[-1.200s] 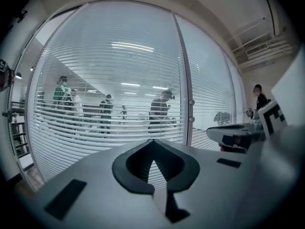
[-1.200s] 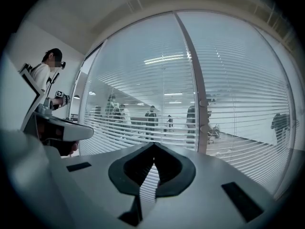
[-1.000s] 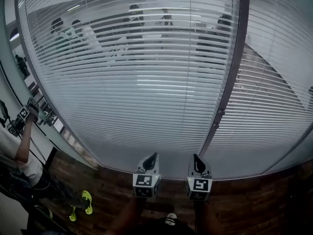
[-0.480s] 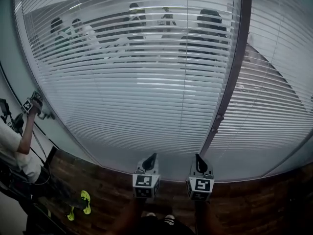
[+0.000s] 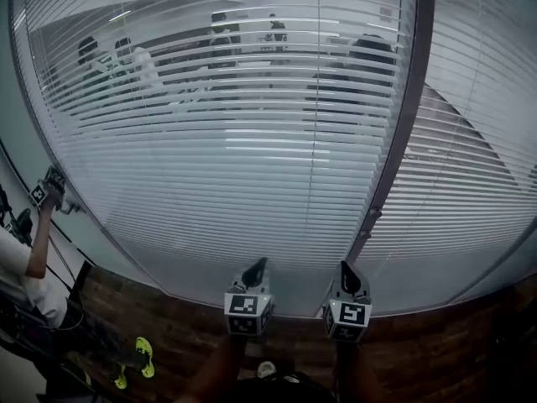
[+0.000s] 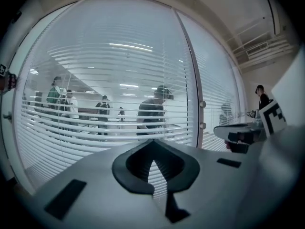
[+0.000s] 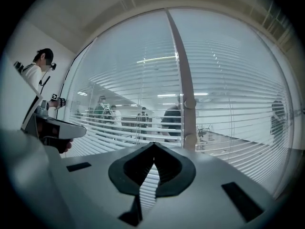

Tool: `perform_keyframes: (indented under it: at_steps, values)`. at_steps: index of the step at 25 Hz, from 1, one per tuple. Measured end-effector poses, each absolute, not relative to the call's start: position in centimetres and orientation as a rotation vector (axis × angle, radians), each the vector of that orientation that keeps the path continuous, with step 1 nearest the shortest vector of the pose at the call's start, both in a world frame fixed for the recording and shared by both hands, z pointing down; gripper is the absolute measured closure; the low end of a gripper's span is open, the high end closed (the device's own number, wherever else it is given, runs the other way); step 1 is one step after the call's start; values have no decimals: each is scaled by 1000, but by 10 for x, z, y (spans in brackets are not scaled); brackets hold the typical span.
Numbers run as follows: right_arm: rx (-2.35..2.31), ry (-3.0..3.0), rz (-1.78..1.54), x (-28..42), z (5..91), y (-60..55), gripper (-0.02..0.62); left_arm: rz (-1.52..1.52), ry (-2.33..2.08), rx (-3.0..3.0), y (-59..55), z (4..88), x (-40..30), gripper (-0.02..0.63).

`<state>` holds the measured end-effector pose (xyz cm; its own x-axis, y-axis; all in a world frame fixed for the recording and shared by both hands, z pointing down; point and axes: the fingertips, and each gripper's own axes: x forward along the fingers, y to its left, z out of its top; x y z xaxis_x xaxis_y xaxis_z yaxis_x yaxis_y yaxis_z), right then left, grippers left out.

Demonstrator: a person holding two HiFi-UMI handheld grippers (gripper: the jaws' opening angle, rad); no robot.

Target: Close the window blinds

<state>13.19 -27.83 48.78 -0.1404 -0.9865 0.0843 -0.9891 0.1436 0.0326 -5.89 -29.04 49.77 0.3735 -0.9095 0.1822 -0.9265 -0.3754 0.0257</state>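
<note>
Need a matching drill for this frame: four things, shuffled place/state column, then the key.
Things
1. window blinds
2. frame post
3. yellow-green shoes
4. right gripper

Place or state
A. jaws together, nothing between them
B. on the floor, lower left in the head view
C. slats tilted open, people visible through them
D. dark, upright, right of centre in the head view

Pairs: 1-C, 2-D, 3-B, 4-A
</note>
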Motion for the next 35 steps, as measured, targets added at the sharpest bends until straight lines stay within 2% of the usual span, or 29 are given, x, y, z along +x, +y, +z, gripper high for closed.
perform_keyframes:
  at_steps: [10,27,35]
  values:
    - [2042,-2249,8,171,504,-324,594,178,-1637,2550,-331,524,-35,611]
    - [2109,-2202,-60,200,480,-351,591,190,-1618,2578,-356,522,-25,611]
    - [2161,-2196,-76,213,469,-360,525,167,-1584,2617,-360,520,-17,611]
